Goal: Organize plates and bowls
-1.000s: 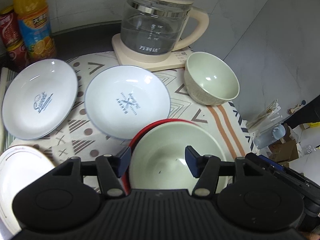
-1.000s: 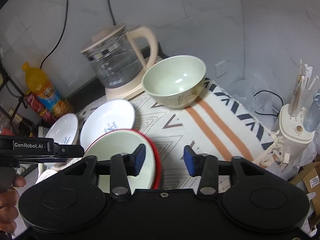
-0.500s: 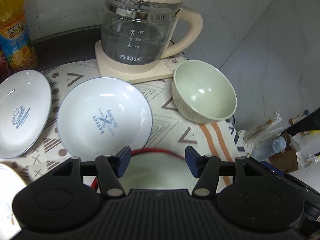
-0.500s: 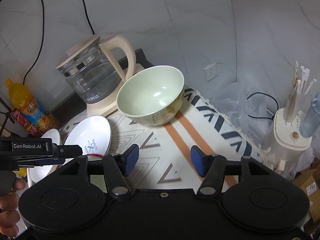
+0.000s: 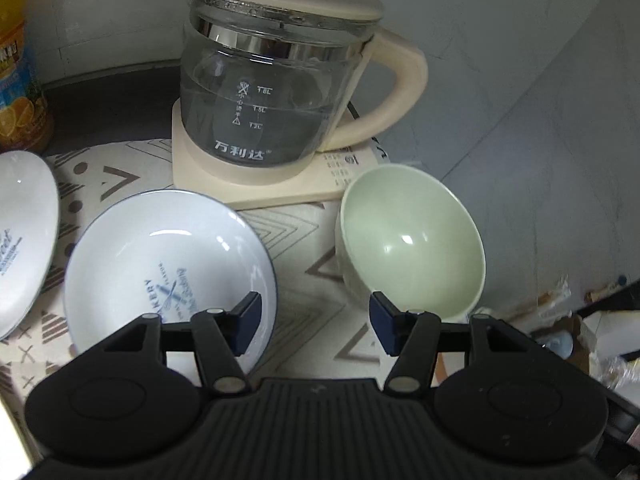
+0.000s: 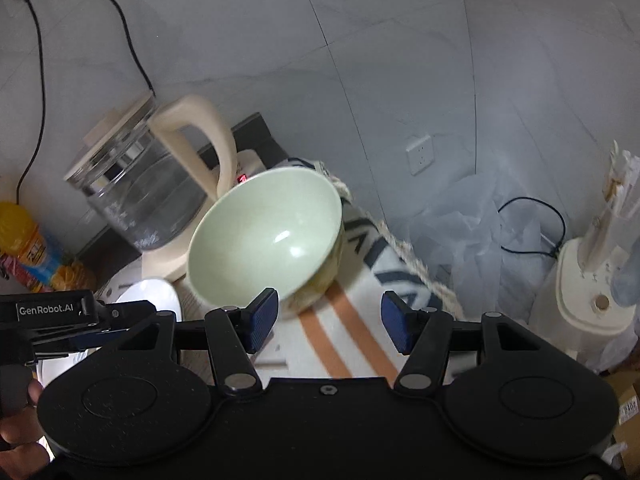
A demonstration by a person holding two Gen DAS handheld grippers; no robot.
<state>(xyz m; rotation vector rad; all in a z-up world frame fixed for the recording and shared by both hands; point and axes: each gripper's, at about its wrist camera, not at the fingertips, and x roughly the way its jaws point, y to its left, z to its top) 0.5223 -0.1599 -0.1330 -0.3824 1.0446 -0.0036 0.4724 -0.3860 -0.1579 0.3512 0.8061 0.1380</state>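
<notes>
A pale green bowl (image 5: 412, 240) sits on the patterned mat, just ahead and right of my open, empty left gripper (image 5: 314, 324). A white plate with blue print (image 5: 160, 264) lies ahead on the left, partly behind the left finger. A second white plate (image 5: 22, 236) is at the far left edge. In the right wrist view the same green bowl (image 6: 266, 236) is close ahead and left of my open, empty right gripper (image 6: 328, 320). The white plate (image 6: 154, 294) shows behind the left gripper's body.
A glass kettle (image 5: 276, 92) on a cream base stands behind the plates and bowl. An orange drink bottle (image 5: 18, 80) is at the far left. The mat's right edge (image 6: 404, 252) drops off; a white holder with sticks (image 6: 596, 280) stands beyond it.
Both grippers moved forward toward the green bowl and kettle. The red-rimmed dish with the green bowl in it dropped out of view below. The right gripper opened wider.
</notes>
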